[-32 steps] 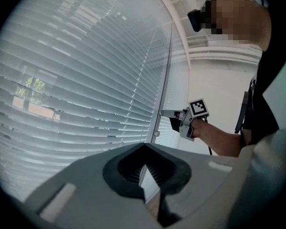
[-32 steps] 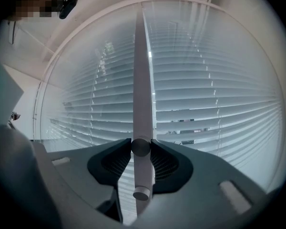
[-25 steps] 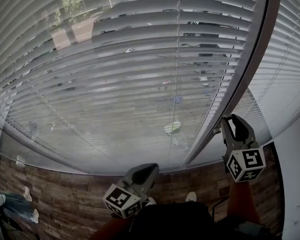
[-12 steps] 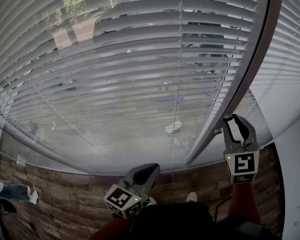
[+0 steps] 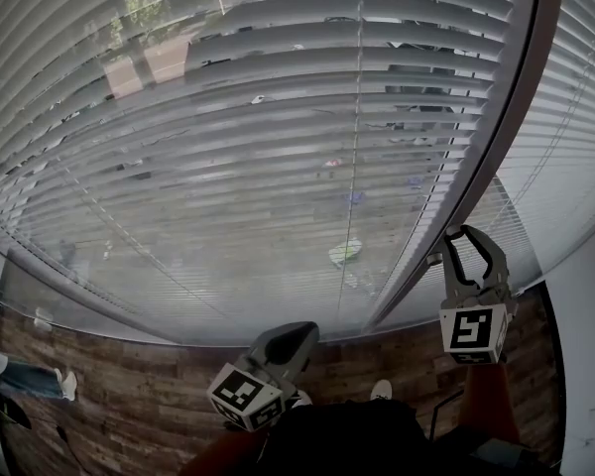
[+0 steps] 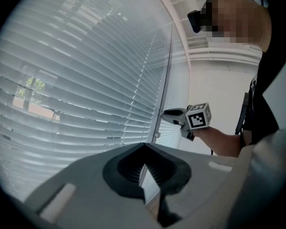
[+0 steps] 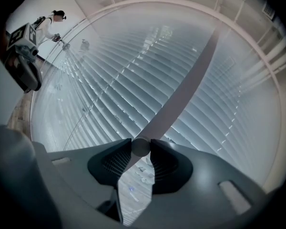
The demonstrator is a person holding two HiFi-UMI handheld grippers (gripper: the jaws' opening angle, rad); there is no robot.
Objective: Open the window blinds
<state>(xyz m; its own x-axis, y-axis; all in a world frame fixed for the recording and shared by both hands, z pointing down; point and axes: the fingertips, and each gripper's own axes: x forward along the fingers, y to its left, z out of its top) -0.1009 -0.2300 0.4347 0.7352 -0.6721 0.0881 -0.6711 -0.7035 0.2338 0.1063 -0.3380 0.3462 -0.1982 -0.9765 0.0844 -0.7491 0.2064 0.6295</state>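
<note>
Blinds (image 5: 228, 117) hang lowered over the whole window, their slats (image 5: 278, 77) tilted partway, so the outdoors shows in strips between them. By that, the opening looks begun but not finished, with more turning of the wand, or raising, left to do. The right claw (image 7: 141, 147) is closed on the round lower end of the wand (image 7: 181, 94), which runs up from its pads across the slats, just in front of the blinds and beside the frame (image 5: 496, 137). The left claw (image 6: 144, 147) sits lower, apart from the blinds, tips together, holding nothing.
</note>
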